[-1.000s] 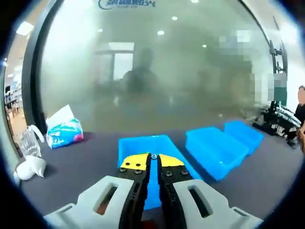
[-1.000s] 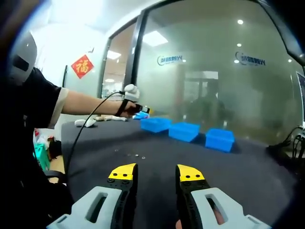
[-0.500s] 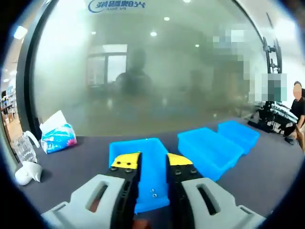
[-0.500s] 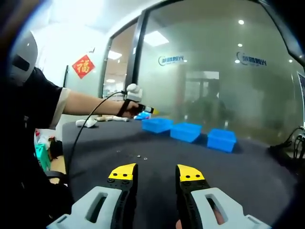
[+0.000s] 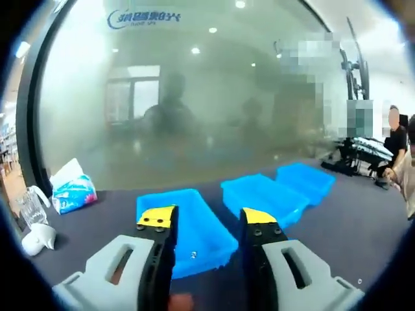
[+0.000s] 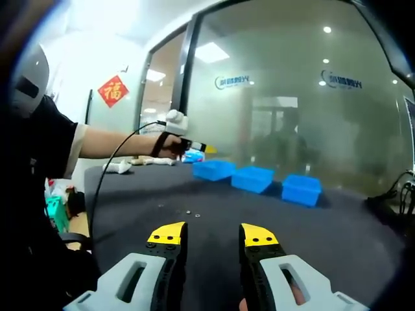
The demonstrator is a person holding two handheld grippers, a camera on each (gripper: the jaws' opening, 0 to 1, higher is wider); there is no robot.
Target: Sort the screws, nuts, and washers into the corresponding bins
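Left gripper view: the left tool [image 5: 207, 219] hangs with jaws parted above the nearest blue bin [image 5: 183, 230], which holds what looks like a small screw [image 5: 193, 254]. Right gripper view: the right tool [image 6: 213, 234] gapes, empty, over the dark counter [image 6: 311, 240], loose hardware [image 6: 188, 211] scattered ahead.

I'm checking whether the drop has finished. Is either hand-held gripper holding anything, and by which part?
Nothing is held. The left hand-held gripper is open above the nearest blue bin, and the right hand-held gripper is open over the dark table.
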